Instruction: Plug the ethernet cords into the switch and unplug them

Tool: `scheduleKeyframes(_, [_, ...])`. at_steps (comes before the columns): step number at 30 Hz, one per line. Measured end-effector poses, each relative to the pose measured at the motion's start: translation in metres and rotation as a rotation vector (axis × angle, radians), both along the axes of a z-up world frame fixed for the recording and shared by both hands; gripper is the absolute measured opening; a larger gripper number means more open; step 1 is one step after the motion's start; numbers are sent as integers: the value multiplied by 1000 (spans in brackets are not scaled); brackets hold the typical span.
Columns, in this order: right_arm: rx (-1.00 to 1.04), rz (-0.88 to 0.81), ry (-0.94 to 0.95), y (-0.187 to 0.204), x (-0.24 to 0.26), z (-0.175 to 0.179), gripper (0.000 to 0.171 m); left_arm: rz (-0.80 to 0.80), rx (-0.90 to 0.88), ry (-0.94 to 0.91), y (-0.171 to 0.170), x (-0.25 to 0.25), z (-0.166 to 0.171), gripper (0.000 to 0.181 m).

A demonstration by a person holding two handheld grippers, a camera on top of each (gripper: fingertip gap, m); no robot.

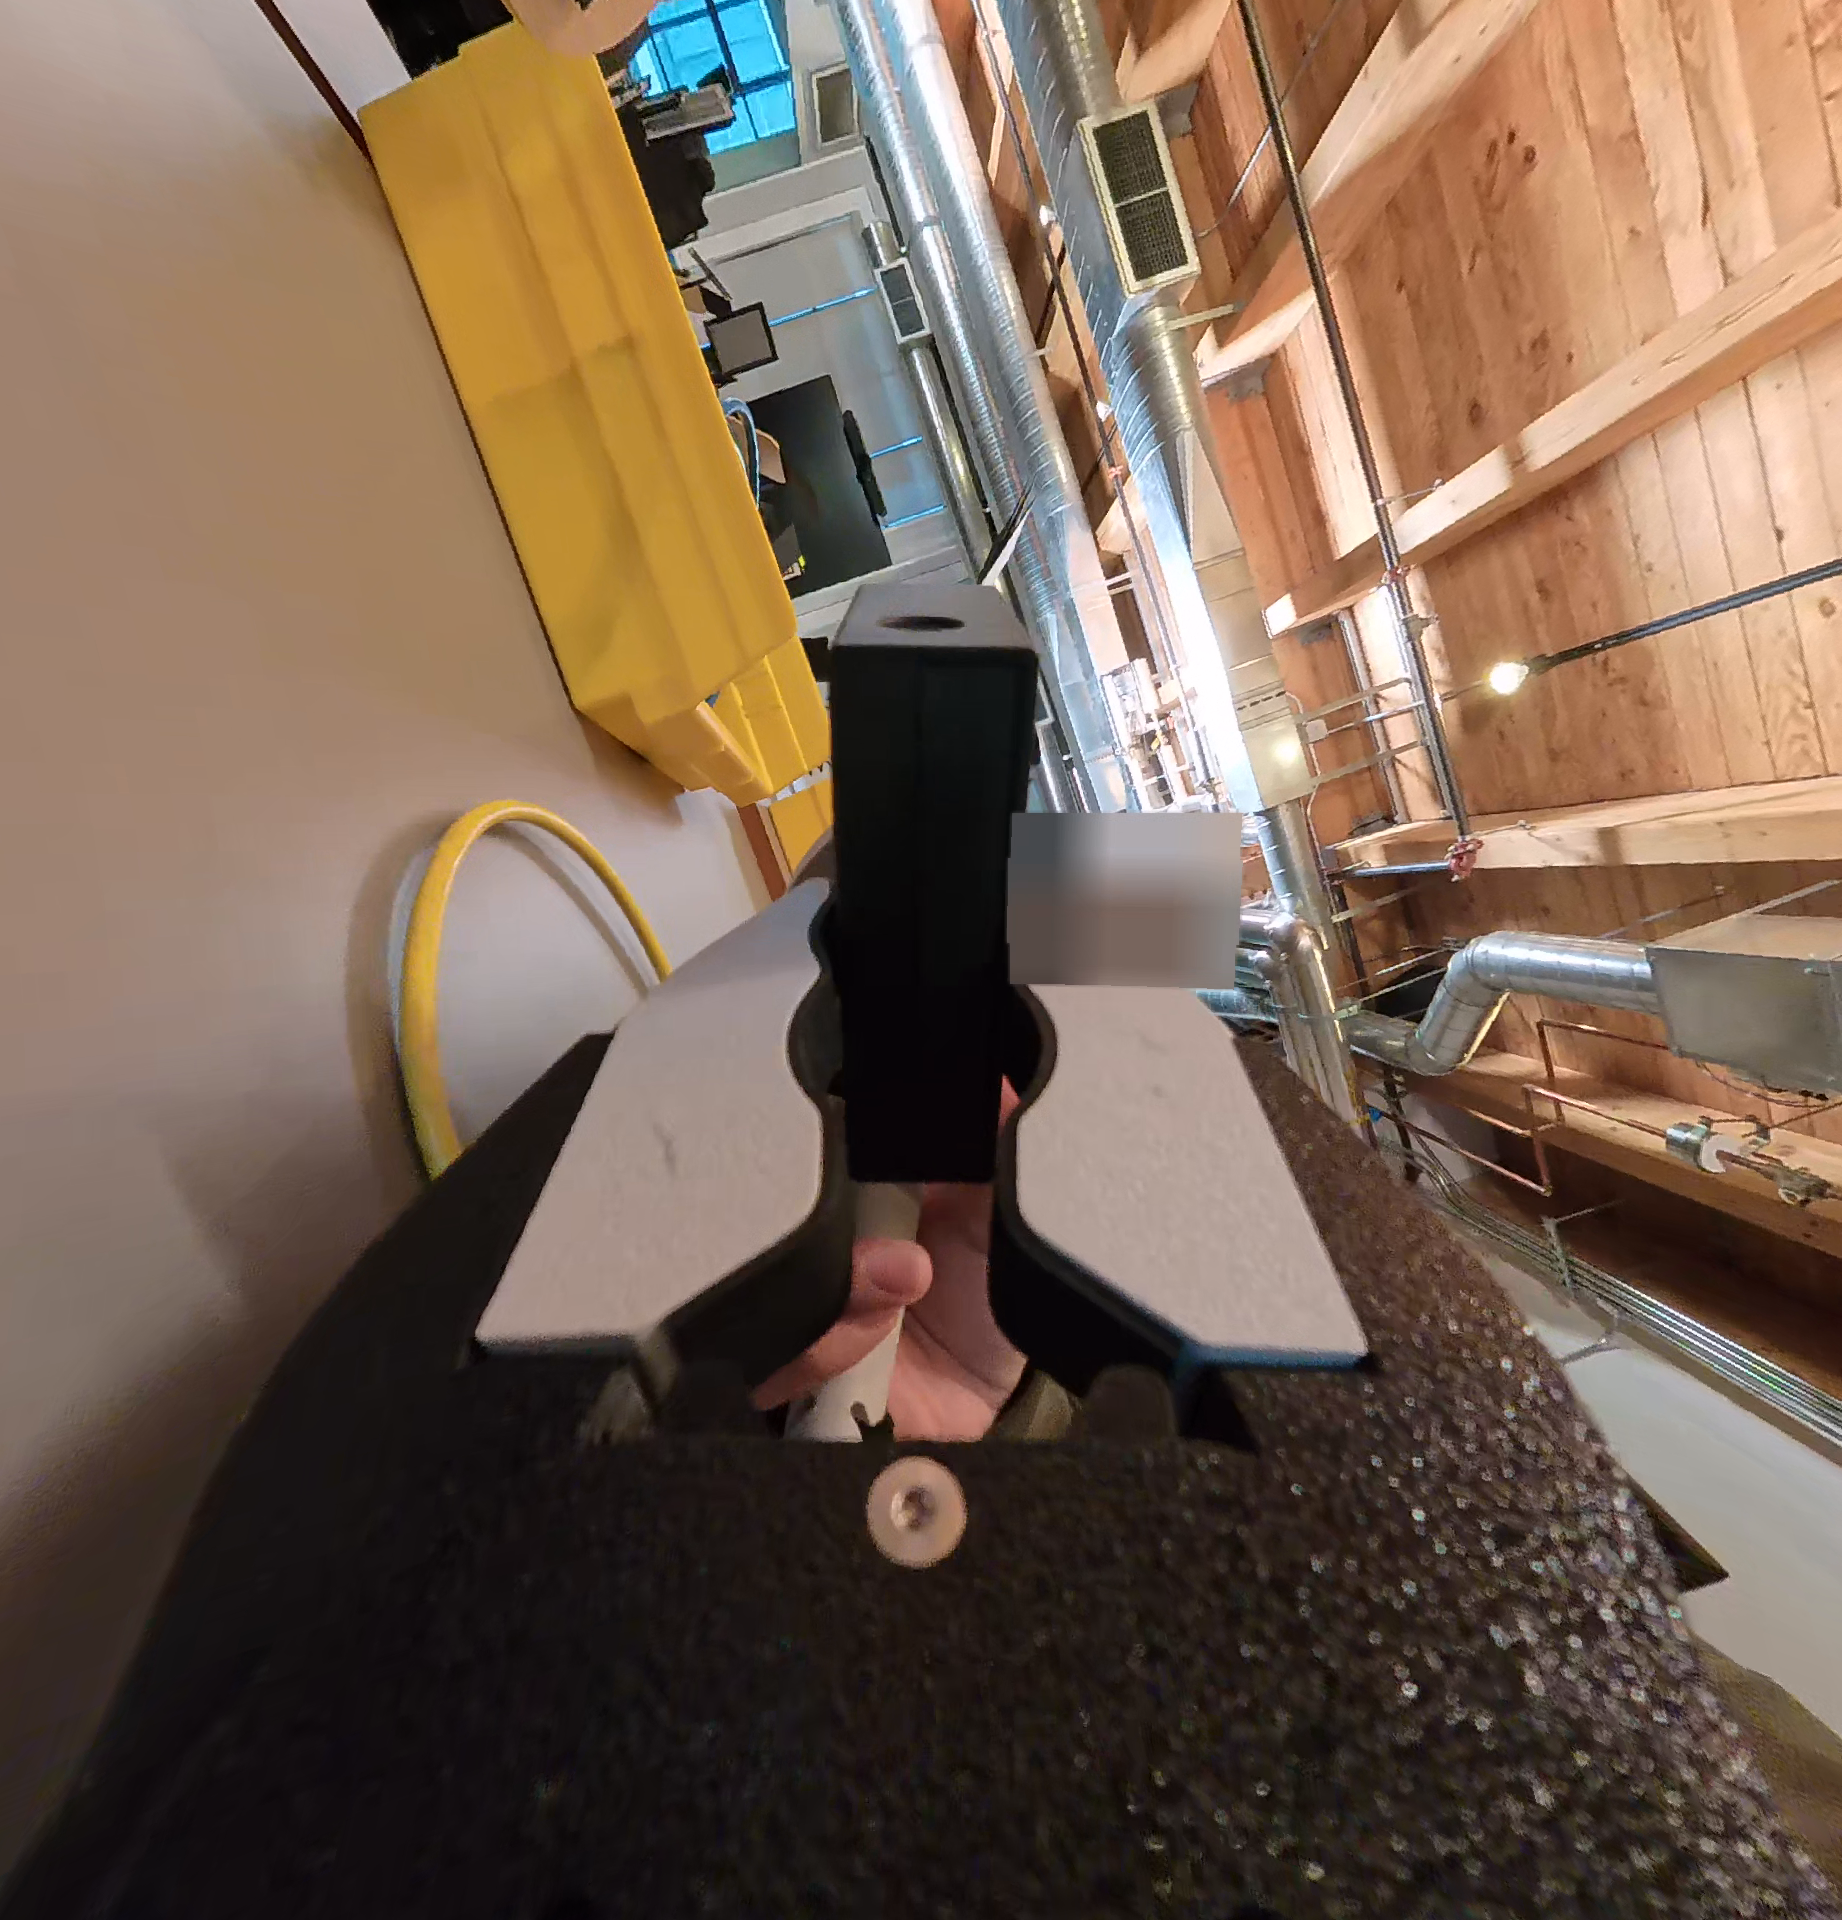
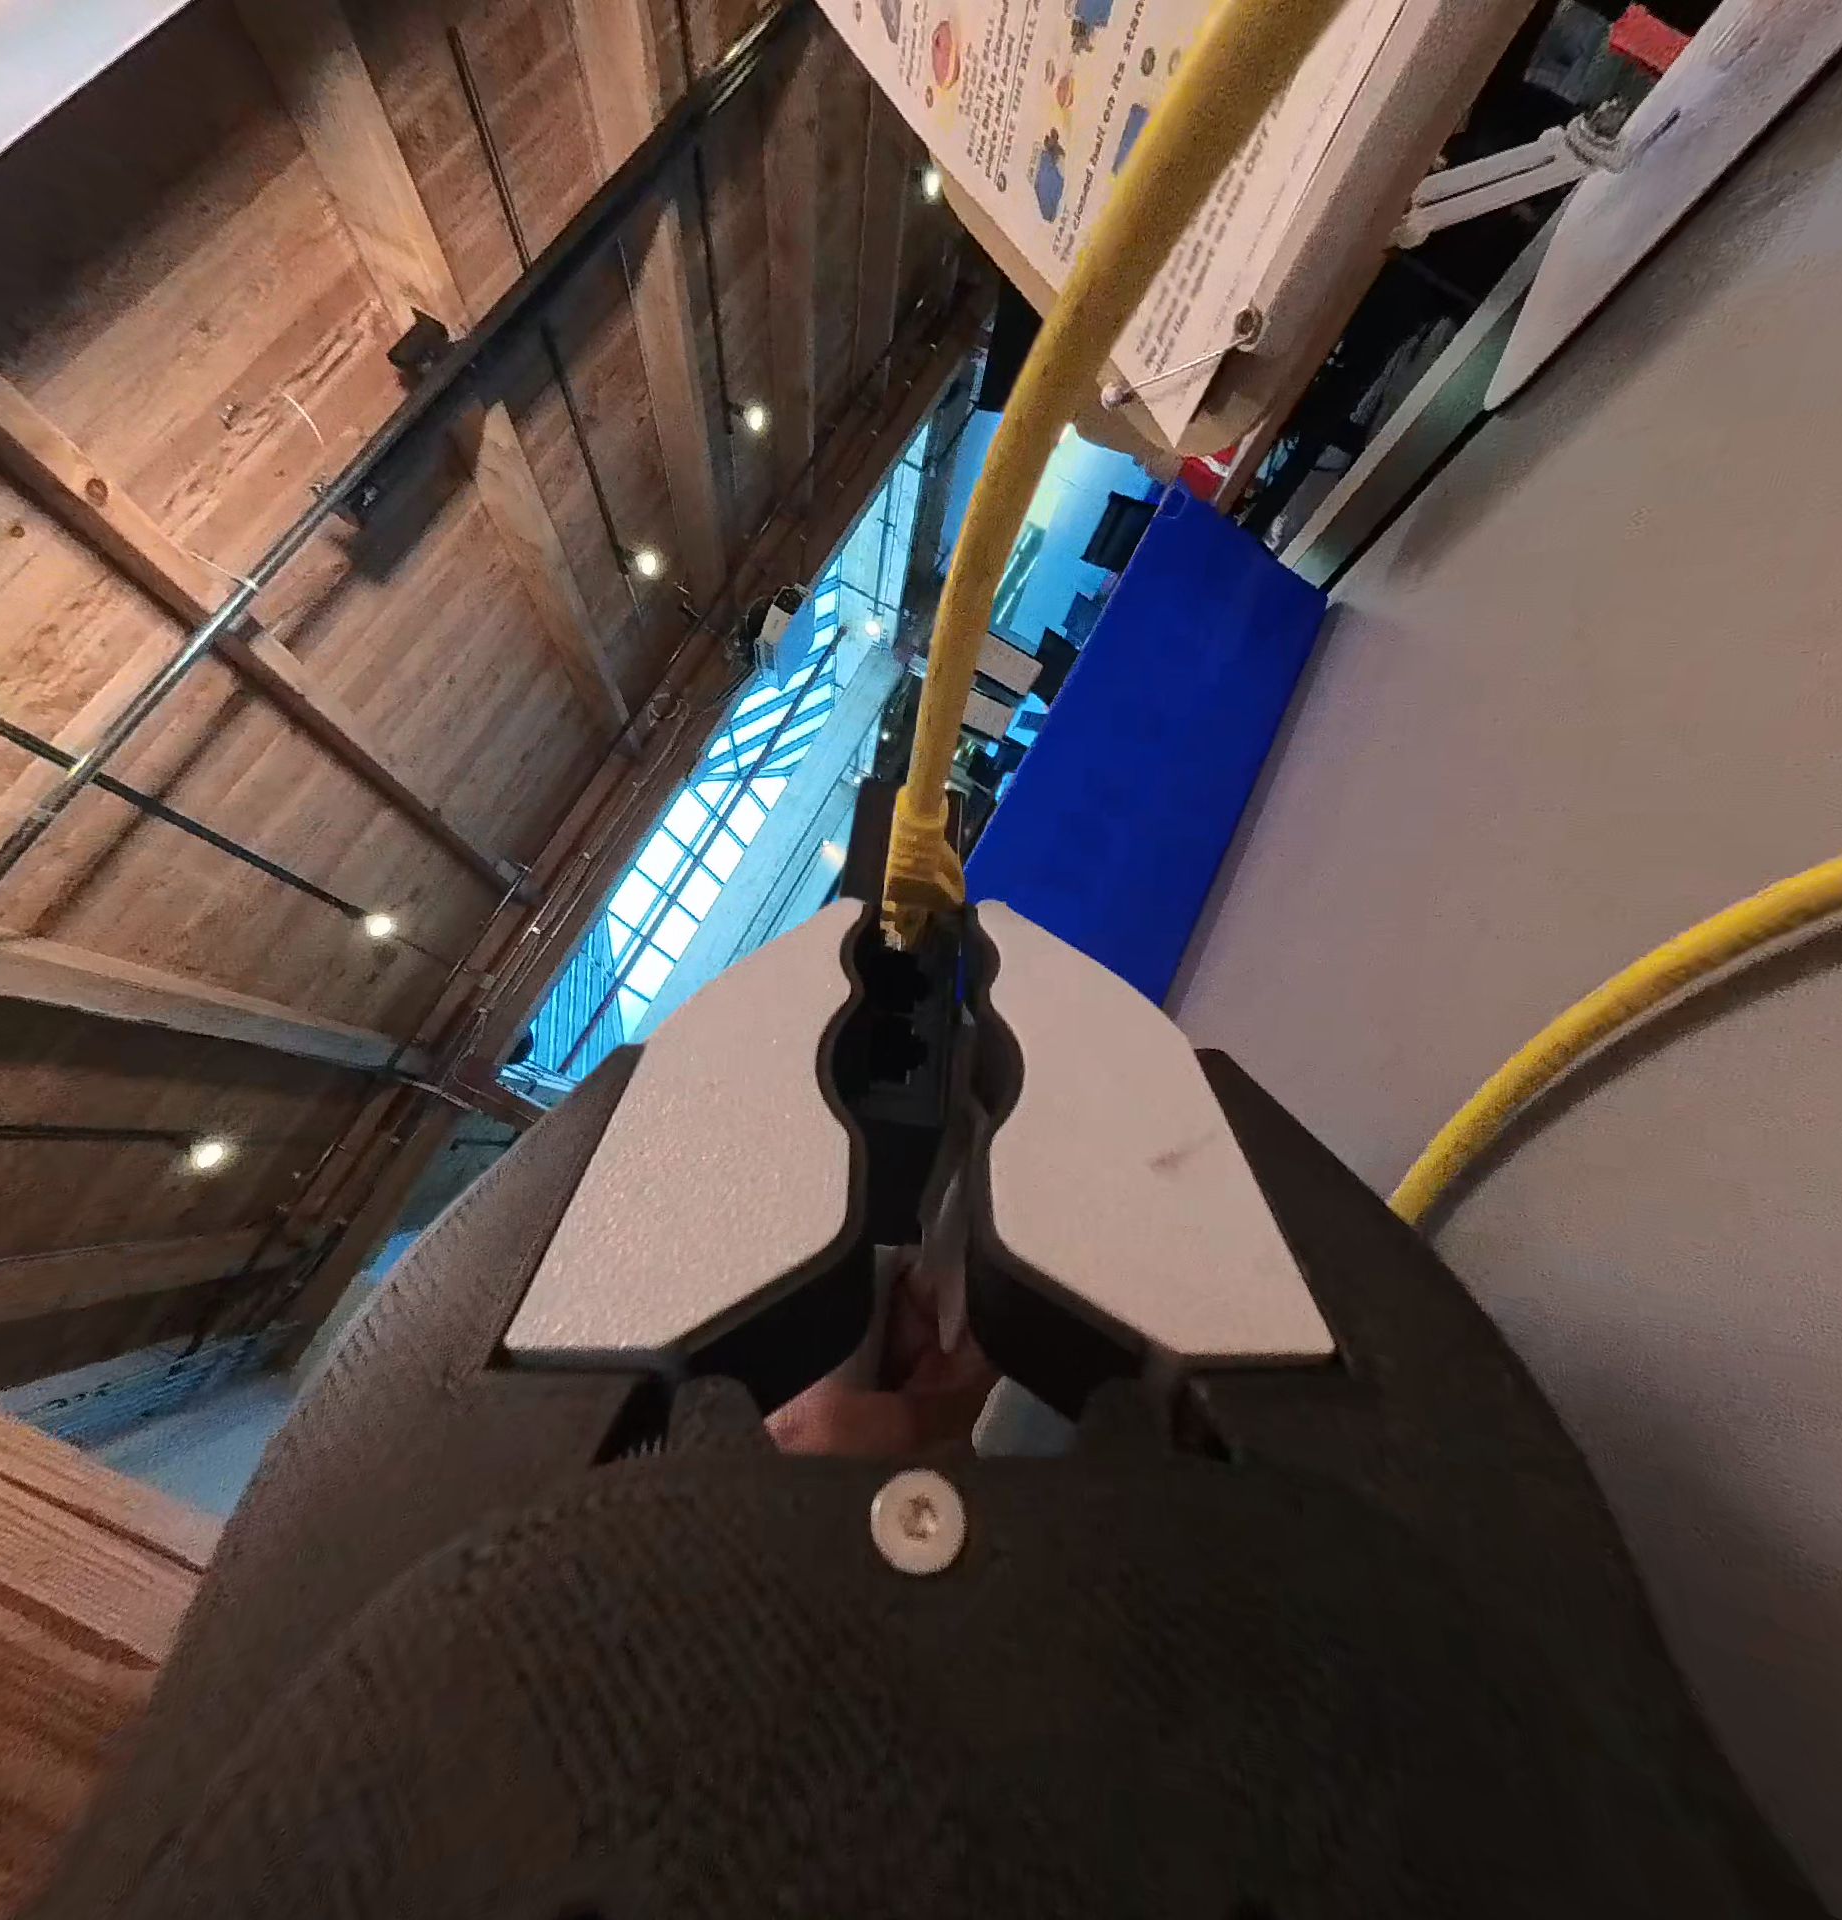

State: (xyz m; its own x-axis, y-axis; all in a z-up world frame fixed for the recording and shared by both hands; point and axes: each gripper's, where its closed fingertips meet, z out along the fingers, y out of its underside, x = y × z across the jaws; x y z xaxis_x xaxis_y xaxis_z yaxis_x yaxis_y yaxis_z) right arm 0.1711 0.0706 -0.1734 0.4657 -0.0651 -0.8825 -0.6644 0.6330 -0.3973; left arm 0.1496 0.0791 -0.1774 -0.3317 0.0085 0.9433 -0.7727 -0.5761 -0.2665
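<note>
In the left wrist view my left gripper (image 1: 922, 966) is shut on a black box-shaped switch (image 1: 927, 831), which stands out past the fingertips. A white cord (image 1: 881, 1226) leaves its near end. In the right wrist view my right gripper (image 2: 922, 925) is shut on the black switch (image 2: 896, 1049), whose open ports face the camera. A yellow ethernet cord (image 2: 984, 520) arcs down from above, and its plug (image 2: 922, 862) sits in the far port. A second yellow cord (image 2: 1623, 997) lies on the table to the right. I cannot tell whether both views show the same switch.
A yellow cord loop (image 1: 429, 987) and a white cord (image 1: 605, 914) lie on the beige table (image 1: 169, 727). Yellow bins (image 1: 584, 416) stand at its far edge. A blue bin (image 2: 1135, 779) and a printed card (image 2: 1156, 208) stand beyond the right gripper. A hand (image 1: 948, 1340) shows behind the left fingers. The grippers are tip to tip, or close to it.
</note>
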Motion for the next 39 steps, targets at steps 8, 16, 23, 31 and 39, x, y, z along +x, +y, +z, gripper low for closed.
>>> scheduleKeyframes(8, [28,2,52,1,0,-8,14,-25,23,13,-2,0,-8,27])
scheduleKeyframes(16, [42,-4,59,1,1,-10,14,-22,32,15,-2,0,-9,27])
scheduleKeyframes(23, [22,-3,46,1,1,-11,14,-21,25,14,-2,0,-10,27])
scheduleKeyframes(31, [16,-6,40,1,3,-11,14,-16,31,13,-3,0,-12,27])
scheduleKeyframes(39, [-36,-1,-57,1,0,-4,12,-2,58,-58,-3,0,-5,27])
